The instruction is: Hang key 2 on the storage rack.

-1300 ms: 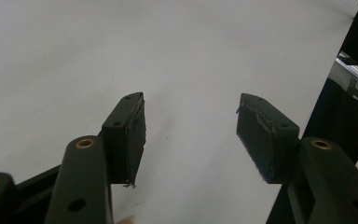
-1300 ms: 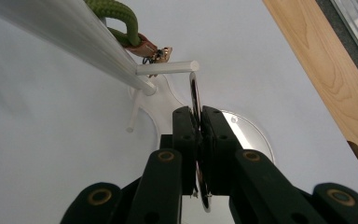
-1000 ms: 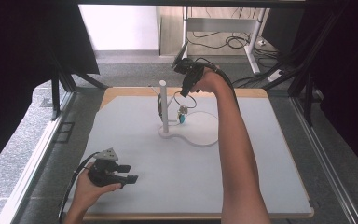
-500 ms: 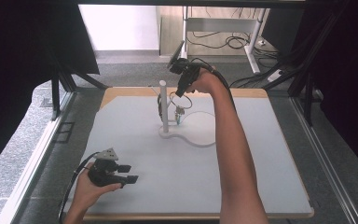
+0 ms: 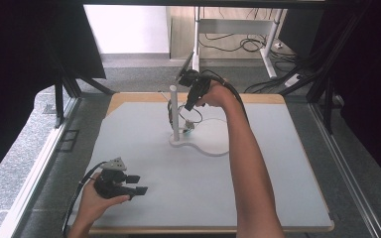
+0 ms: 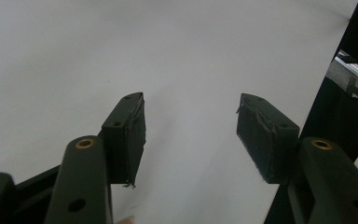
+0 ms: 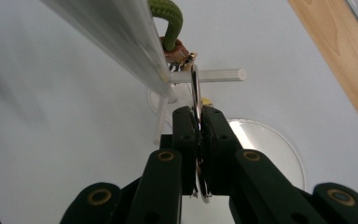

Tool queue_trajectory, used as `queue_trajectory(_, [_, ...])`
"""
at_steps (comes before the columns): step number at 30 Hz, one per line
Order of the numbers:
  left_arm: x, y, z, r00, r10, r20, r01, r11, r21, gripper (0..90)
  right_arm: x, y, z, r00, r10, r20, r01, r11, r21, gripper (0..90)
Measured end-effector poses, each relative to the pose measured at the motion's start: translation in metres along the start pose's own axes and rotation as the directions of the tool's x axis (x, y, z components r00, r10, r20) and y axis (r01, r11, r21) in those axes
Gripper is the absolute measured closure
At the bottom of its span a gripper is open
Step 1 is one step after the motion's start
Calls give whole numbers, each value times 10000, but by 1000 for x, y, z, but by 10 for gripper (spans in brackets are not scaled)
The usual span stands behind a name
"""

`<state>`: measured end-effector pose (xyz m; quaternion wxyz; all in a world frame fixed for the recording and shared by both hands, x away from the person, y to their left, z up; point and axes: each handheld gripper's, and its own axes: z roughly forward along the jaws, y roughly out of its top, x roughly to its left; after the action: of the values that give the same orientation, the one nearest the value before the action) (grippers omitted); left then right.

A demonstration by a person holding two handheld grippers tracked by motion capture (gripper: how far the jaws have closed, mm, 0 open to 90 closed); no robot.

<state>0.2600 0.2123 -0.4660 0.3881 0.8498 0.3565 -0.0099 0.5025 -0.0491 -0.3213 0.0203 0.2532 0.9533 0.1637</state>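
Note:
A white stand with an upright post (image 5: pixel 173 110) rests on its flat base (image 5: pixel 213 145) at the table's far middle. My right gripper (image 5: pixel 188 105) reaches down beside the post. In the right gripper view this gripper (image 7: pixel 199 115) is shut on a thin metal ring (image 7: pixel 195 86). The ring hangs at a short horizontal peg (image 7: pixel 214 74) on the post (image 7: pixel 116 39), with a green cord (image 7: pixel 168 17) above it. A small teal piece (image 5: pixel 188 126) dangles below the ring. My left gripper (image 5: pixel 138 184) lies low at the front left, open and holding nothing (image 6: pixel 191 135).
The white table top (image 5: pixel 258 173) has a wooden rim (image 5: pixel 258 98) along its far edge. Black frame bars (image 5: pixel 59 106) stand at the left and right sides. Cables and desk legs (image 5: pixel 238 47) lie on the floor beyond the table.
My right gripper has shifted a little left, toward the post, carrying the ring along. The left gripper has stayed put.

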Motion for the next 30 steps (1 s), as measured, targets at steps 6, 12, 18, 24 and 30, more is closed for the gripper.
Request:
queue_trajectory(6, [0,0,-1,10000,20,-31,-20,10000,-2,425,1,-5,8,9999,-166,-9,166,9998,50,840])
queue_trajectory(12, [1,0,0,10000,45,-59,-44,9999,109,423,5,-11,7,9999,-127,-104,126,9999,-78,778])
queue_trajectory(18, [1,0,-1,10000,47,-79,-46,9999,118,422,8,-21,0,9999,-54,-122,53,10000,-79,689])
queue_trajectory(24, [1,0,-2,9999,58,-135,-56,9999,155,421,12,-42,-14,9998,-185,-90,179,9979,-630,578])
queue_trajectory(30, [0,0,3,9998,59,-209,-53,9996,290,420,23,-74,-31,9997,-171,179,195,9888,-1482,540])
